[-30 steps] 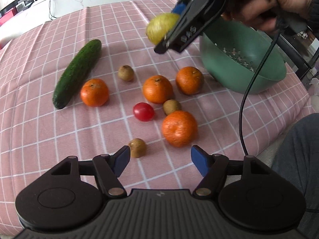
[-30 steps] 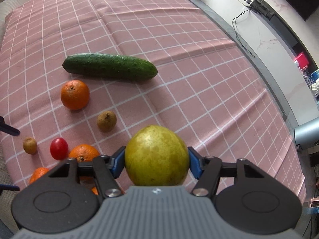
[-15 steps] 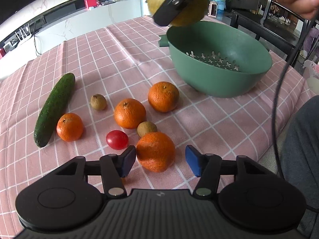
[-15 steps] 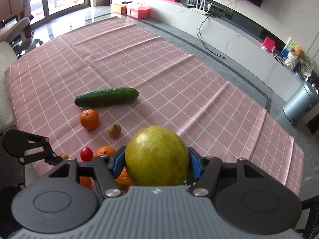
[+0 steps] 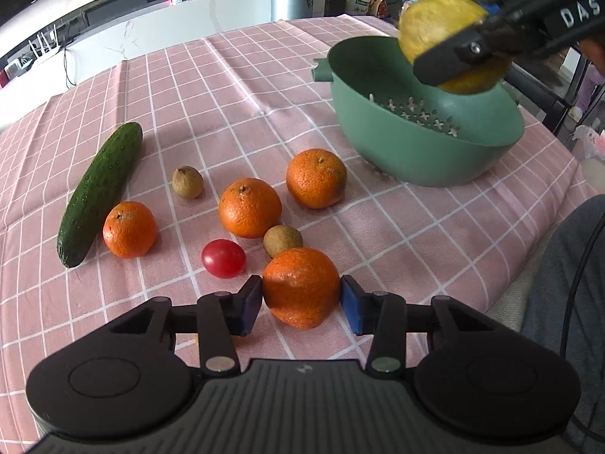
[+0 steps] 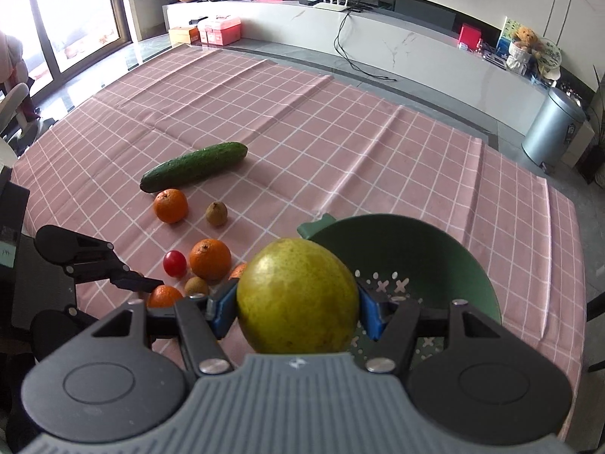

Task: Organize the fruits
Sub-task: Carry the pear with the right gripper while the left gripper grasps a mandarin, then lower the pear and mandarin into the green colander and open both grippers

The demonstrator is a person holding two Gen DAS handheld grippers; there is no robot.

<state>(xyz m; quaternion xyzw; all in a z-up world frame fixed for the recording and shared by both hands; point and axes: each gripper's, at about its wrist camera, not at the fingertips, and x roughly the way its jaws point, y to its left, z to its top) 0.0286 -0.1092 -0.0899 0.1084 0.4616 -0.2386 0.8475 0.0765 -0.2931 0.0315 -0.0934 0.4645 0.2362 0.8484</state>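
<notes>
Our right gripper (image 6: 298, 308) hid part of the green colander (image 6: 469, 265) behind the yellow-green pear (image 6: 298, 297) it pinched, held above the colander's rim. The pear looked smooth and faintly speckled. Our left gripper (image 5: 301, 300) had both pads touching the nearest orange (image 5: 301, 287) on the pink checked cloth (image 5: 234, 87); open cloth lay beyond the cucumber (image 5: 100, 189).
</notes>
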